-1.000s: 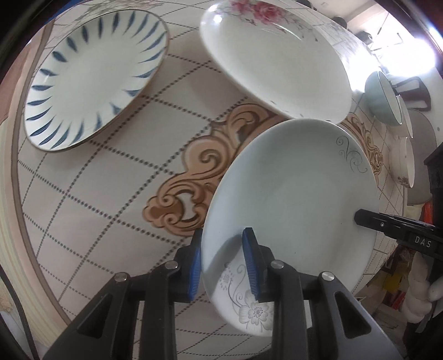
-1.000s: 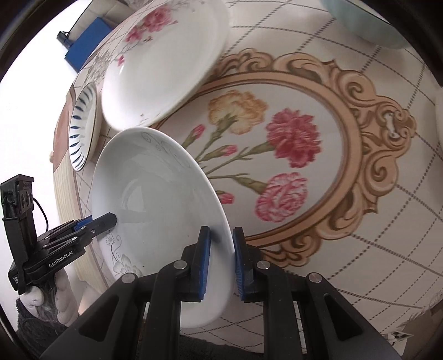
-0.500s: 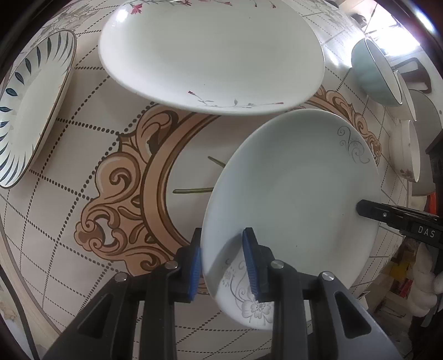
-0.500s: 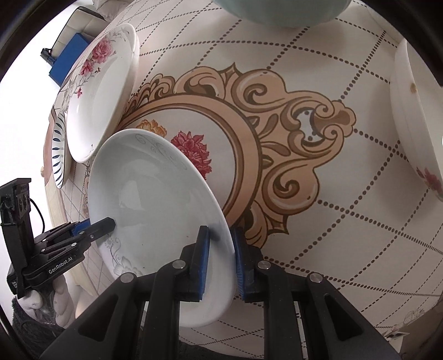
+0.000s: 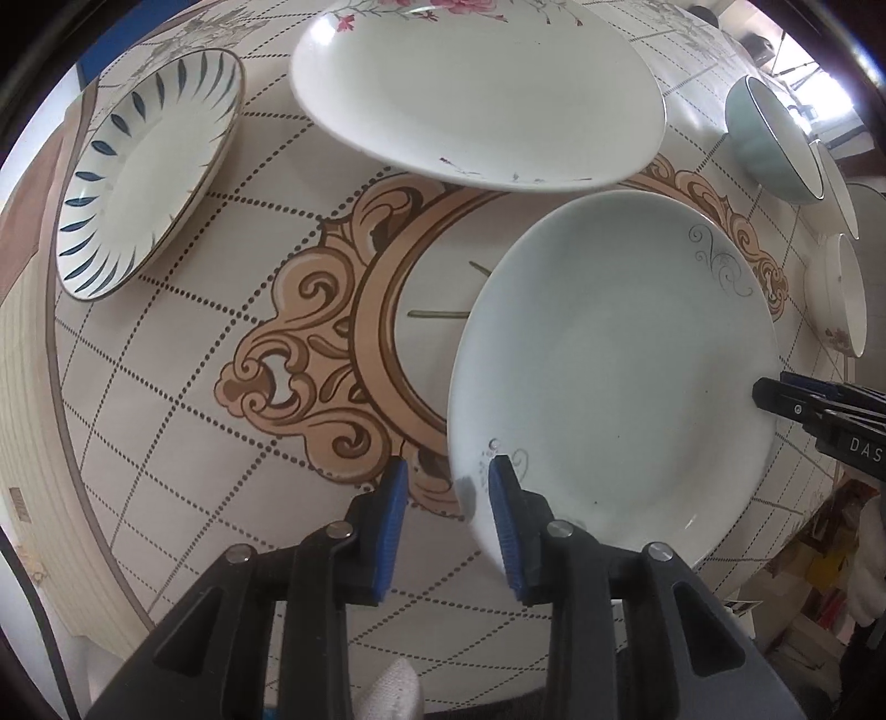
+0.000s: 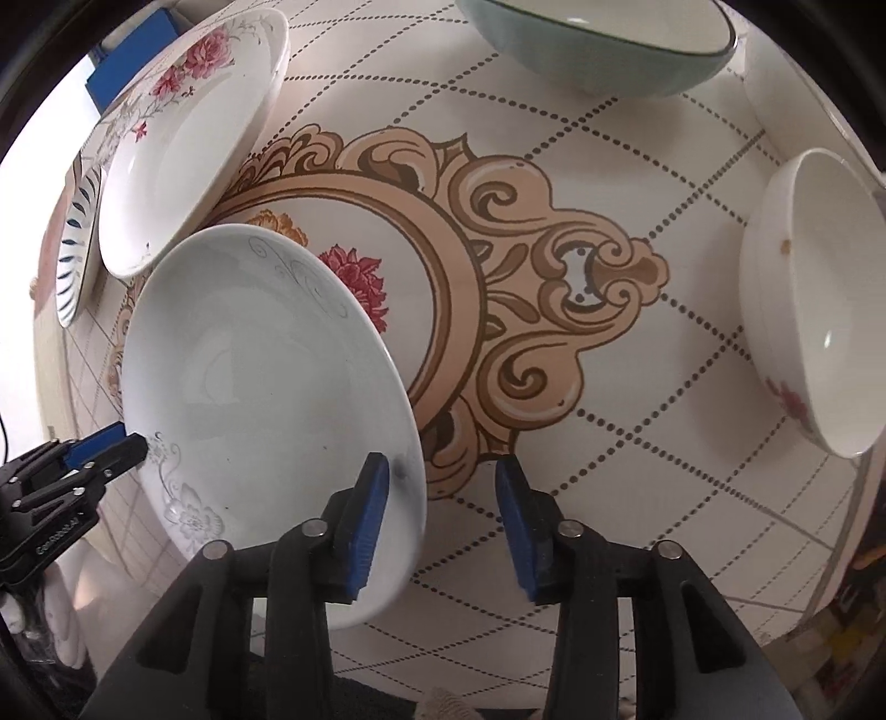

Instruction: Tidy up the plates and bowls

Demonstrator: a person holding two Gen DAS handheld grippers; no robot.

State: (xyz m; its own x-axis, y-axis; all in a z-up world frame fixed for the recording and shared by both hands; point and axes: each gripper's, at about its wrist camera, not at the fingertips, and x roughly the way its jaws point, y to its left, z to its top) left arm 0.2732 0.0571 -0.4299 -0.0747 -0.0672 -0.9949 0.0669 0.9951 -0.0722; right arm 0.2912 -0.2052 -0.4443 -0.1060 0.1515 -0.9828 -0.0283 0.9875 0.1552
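Note:
A pale plate with grey scrollwork point(image 5: 614, 365) lies on the patterned table; it also shows in the right wrist view point(image 6: 260, 382). My left gripper point(image 5: 448, 498) is open, its jaws spread around the plate's near rim. My right gripper point(image 6: 440, 498) is open around the opposite rim. A white plate with pink flowers point(image 5: 476, 83) lies behind it, also in the right wrist view point(image 6: 188, 133). A blue-leaf plate point(image 5: 144, 183) lies at the far left.
A teal bowl point(image 6: 603, 44) stands at the back, also in the left wrist view point(image 5: 775, 138). A white bowl with a pink flower point(image 6: 814, 338) stands at the right. The table's edge point(image 5: 33, 421) curves round at the left.
Both grippers have opened and let go of the pale plate, which now rests on the table. The left camera view has swung back toward the blue-leaf plate.

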